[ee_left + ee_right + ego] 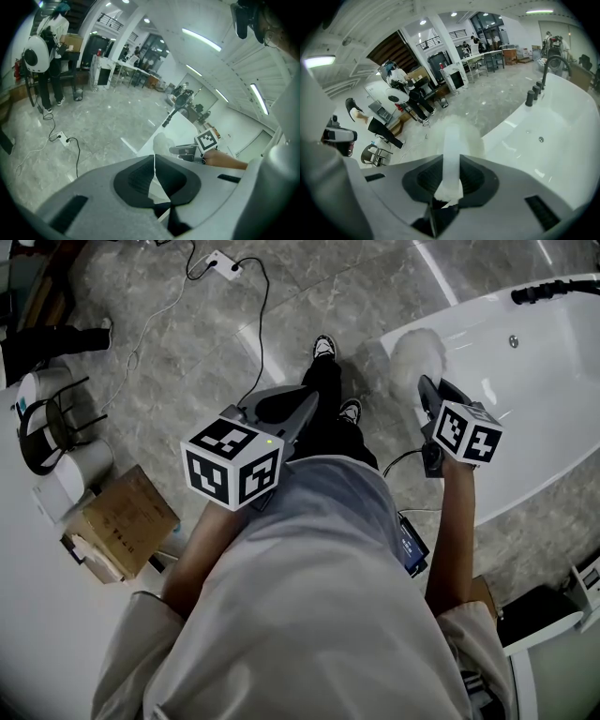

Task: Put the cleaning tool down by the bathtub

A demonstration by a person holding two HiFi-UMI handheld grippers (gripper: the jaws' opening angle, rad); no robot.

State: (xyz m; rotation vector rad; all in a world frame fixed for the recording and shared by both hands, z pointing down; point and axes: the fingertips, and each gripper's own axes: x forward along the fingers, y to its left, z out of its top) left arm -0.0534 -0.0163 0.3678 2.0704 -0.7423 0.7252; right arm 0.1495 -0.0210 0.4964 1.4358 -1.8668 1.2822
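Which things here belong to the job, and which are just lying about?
Job: fluffy white duster with pale plastic handle, clamped in the right claw; glossy white bathtub.
Lying about: brown cardboard box; white power strip.

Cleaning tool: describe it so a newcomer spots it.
Find the big white bathtub on the right. At its rim, the right gripper holds the cleaning tool in its jaws: a pale flat handle ending in a fluffy whitish head, the only fuzzy thing there.
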